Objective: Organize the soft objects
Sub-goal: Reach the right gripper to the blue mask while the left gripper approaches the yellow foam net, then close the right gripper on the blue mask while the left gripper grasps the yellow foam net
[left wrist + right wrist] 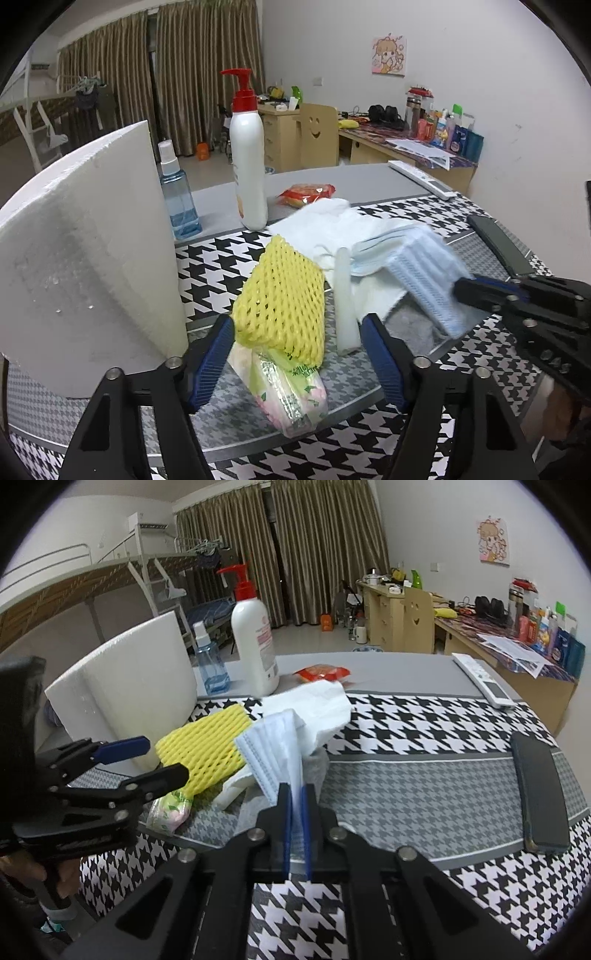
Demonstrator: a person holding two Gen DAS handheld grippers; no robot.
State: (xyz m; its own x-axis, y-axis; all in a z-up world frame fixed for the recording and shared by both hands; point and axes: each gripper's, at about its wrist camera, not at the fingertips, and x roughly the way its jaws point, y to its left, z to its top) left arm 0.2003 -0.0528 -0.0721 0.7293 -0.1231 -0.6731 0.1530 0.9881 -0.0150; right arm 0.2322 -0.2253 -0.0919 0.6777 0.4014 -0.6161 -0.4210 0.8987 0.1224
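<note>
soft objects, heaped on the houndstooth table cloth (221, 266).

left wrist view: yellow foam net (282, 295) lies on a tissue pack (288, 398), both between the spread tongs of the left gripper (299, 350); the pads do not visibly press on either. at 3 o'clock, the right gripper (461, 291) has pinched a blurred stack of blue face masks (424, 269). white cloth (325, 225) at 12 o'clock; foam board (85, 251) at 9 o'clock.

right wrist view: right gripper (295, 805) tongs together, clamped on the face masks (275, 753), which rise fanned out of the jaws. left gripper (162, 760) at 9 o'clock, apart, straddling the foam net (207, 753).

risk, as judged: the thin edge grip may shed loose masks when lifted; an ear loop could snag the cloth; the net may slide off the slick pack as the left tongs close.
</note>
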